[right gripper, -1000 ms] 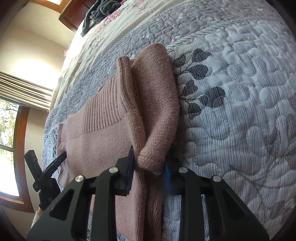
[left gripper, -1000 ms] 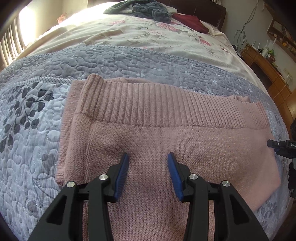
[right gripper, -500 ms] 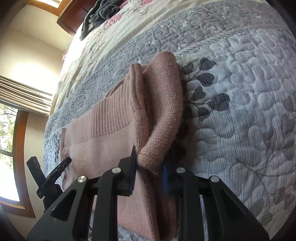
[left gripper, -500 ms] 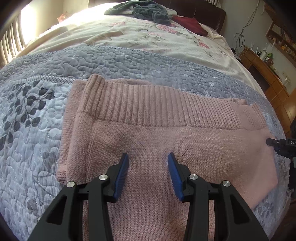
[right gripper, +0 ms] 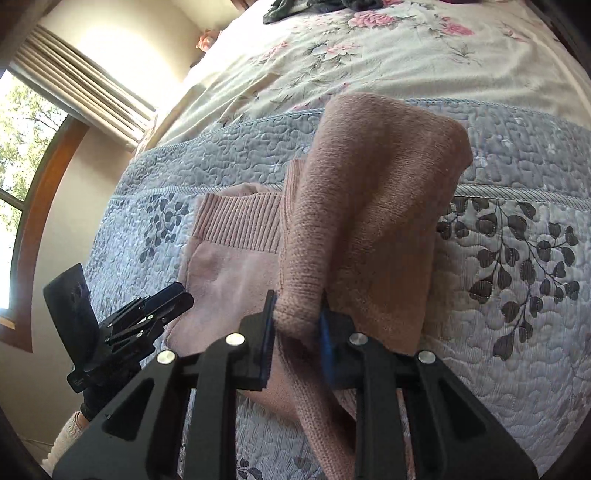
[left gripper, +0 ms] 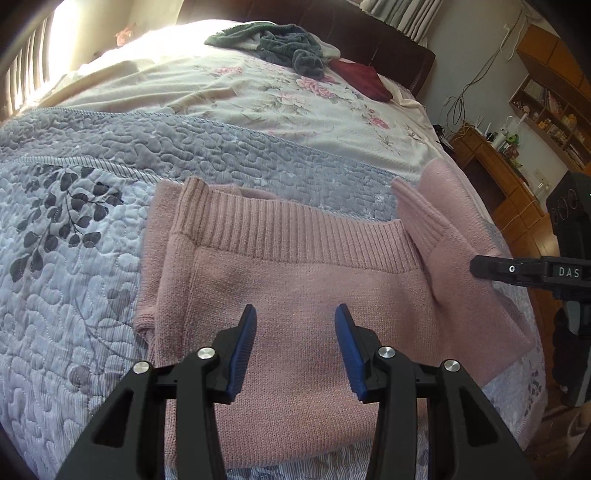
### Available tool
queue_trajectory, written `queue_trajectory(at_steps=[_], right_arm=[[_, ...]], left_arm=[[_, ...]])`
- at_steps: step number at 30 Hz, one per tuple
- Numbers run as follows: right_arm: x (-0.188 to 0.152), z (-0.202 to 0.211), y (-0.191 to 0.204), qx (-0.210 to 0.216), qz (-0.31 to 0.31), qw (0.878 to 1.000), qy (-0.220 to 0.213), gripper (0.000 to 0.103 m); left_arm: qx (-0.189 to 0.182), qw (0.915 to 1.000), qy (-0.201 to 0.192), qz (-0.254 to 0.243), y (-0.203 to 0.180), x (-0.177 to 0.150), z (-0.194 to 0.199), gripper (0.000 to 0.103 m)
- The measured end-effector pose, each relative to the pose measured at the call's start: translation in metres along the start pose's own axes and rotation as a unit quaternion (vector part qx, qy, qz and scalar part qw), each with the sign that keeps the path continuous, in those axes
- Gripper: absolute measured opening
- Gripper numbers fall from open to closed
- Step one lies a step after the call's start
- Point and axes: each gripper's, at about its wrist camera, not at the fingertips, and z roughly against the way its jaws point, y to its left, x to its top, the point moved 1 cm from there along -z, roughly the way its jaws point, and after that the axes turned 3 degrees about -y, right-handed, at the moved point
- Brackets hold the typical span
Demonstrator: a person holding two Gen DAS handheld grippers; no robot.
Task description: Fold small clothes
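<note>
On the left, the left gripper hangs low over the middle of the pink sweater, its two blue-padded fingers spread wide with nothing between them. It points straight across the bed toward the headboard. From the right wrist view, the same tool shows at the left edge with a pale sleeve below it.

The sweater lies on the grey quilt, ribbed hem toward the far side, its left edge already folded in as a narrow flap. There is bare quilt to the left of the sweater, with a dark leaf pattern. Beyond the quilt's corded edge comes a floral sheet, with a heap of grey-green clothes and a dark red cloth near the headboard.

On the right, the right gripper is clamped on a thick fold of the sweater's right side, lifted clear of the bed so the cloth stands up and drapes back over the body. In the left wrist view, that raised corner stands by the bed's right edge, and the black finger carries the letters "DAS". Past that edge, close by, stand a wooden desk and shelves.
</note>
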Motion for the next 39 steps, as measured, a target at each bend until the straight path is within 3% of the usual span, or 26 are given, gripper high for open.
queue_trajectory(at_steps=[7,12,13,18,26,29,39], right_arm=[[-0.006,-0.054,0.003,-0.026,-0.017,0.999,0.037,0.020],[-0.011,-0.067,0.000,0.005,-0.039,0.998,0.044,0.038],[-0.011,-0.065,-0.001,0.023,-0.045,0.998,0.045,0.045],[-0.010,-0.031,-0.014,0.086,-0.079,0.993,0.030,0.046],[-0.029,0.027,-0.077,0.027,-0.090,0.995,-0.021,0.047],[-0.046,0.028,-0.103,0.019,-0.106,0.994,-0.018,0.046],[-0.083,0.011,-0.143,0.035,-0.140,0.989,-0.013,0.046]], left_arm=[[-0.009,0.9997,0.004,0.020,0.008,-0.003,-0.001,0.044],[-0.030,0.9983,0.017,0.047,0.010,-0.007,-0.009,0.044],[-0.037,0.9978,0.019,0.052,0.009,-0.008,-0.010,0.044],[-0.079,0.9936,0.031,0.075,-0.009,-0.007,-0.020,0.045],[-0.136,0.9790,0.071,0.134,-0.038,0.000,-0.064,0.049],[-0.143,0.9736,0.084,0.157,-0.042,-0.001,-0.082,0.049],[-0.151,0.9692,0.089,0.173,-0.059,0.003,-0.112,0.049]])
